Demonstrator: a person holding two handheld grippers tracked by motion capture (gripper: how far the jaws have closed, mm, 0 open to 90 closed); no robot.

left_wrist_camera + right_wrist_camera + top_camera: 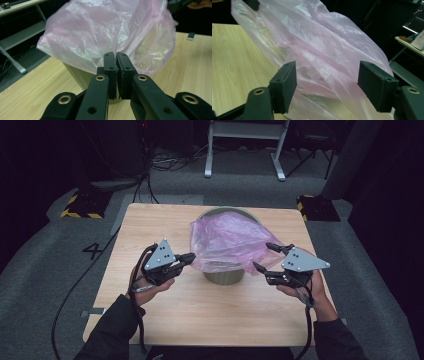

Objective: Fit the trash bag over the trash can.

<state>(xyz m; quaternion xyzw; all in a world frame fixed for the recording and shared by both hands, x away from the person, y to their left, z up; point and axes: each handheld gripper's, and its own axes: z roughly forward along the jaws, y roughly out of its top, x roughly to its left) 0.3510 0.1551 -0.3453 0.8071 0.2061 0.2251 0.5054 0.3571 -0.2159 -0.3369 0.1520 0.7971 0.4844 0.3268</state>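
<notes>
Sitting on table: a round olive-green bin (224, 276) stands on the light wooden table (200, 310), toward the far middle of the top in the high view.
Bag: a thin pink plastic bag (227, 245) lies crumpled over the bin's mouth; it covers most of the opening and spills down the near and right side of the wall, while the far rim shows bare behind it.
Bag up close: in the left gripper view the bag (107, 32) bulges above the bin wall (77, 75), translucent and creased; in the right gripper view the bag (317, 57) slopes across the frame in loose folds.
Left gripper: left gripper (189, 258), held in the person's left hand (150, 287), points level at the bag's left edge, its tips just beside the film.
Left claw state: in the left gripper view the left gripper's (116, 55) two black jaws stand together, only a thin slit between the pads; whether a fold of film is pinched at the tips I cannot tell.
Right gripper: right gripper (265, 256), held in the person's right hand (305, 290), sits at the bag's right side with its jaws toward the film.
Right claw state: the right gripper's (327, 82) jaws stand wide apart; pink film lies in the gap between them, but the pads do not press on it.
Hands: both forearms in dark sleeves come in from the near edge, one on either side of the bin.
</notes>
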